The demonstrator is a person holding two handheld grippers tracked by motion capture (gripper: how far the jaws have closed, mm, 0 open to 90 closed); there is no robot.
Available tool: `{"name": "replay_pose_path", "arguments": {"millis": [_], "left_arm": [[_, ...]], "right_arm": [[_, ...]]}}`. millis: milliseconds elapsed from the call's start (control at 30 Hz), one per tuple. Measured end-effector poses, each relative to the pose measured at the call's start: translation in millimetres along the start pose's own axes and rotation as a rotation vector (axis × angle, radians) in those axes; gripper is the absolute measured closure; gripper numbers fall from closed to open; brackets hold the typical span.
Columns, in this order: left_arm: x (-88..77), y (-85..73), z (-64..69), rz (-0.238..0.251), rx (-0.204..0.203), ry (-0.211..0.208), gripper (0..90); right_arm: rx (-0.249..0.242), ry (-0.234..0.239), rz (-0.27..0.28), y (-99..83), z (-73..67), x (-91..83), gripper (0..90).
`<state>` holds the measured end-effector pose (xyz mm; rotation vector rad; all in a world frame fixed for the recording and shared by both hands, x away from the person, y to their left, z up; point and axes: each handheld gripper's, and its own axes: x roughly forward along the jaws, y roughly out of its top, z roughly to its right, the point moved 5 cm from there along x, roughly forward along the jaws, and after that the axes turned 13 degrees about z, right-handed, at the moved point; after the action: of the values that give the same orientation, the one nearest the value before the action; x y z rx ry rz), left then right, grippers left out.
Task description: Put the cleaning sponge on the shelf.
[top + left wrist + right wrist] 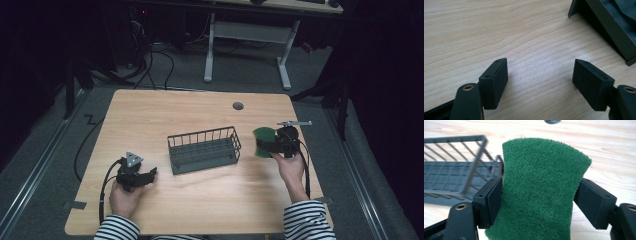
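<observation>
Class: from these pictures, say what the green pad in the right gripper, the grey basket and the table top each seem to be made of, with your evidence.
Green pad: fibrous scouring material, matt; fuzzy surface, pinched in between the pads.
Grey basket: probably plastic or coated wire, matt; thin bars, grid floor.
Table top: light wood-grain, likely laminate; smooth with a faint sheen.

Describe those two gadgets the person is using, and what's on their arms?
Each hand carries a chunky black tool with two flat, block-shaped jaws on brass-coloured pivots. The left gripper has a grey three-cornered plate on top; the right gripper has a thin grey plate sticking out. A black cable trails from each. The sleeves have black and white stripes.
</observation>
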<state>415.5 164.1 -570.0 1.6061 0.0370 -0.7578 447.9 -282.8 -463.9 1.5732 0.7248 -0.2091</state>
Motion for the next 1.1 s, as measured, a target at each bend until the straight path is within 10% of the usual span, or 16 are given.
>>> {"name": "replay_pose_path", "arguments": {"millis": [567, 1100], "left_arm": [[0.2, 0.1, 0.2, 0.000, 0.000, 0.001, 28.8], [0.2, 0.1, 0.2, -0.001, 0.000, 0.000, 28.7]], "right_arm": [[-0.068, 0.155, 0.098, 35.6, -53.0, -10.5, 25.2], [-0.158, 0.211, 0.109, 53.0, -103.8, 24.8, 25.2]]}}
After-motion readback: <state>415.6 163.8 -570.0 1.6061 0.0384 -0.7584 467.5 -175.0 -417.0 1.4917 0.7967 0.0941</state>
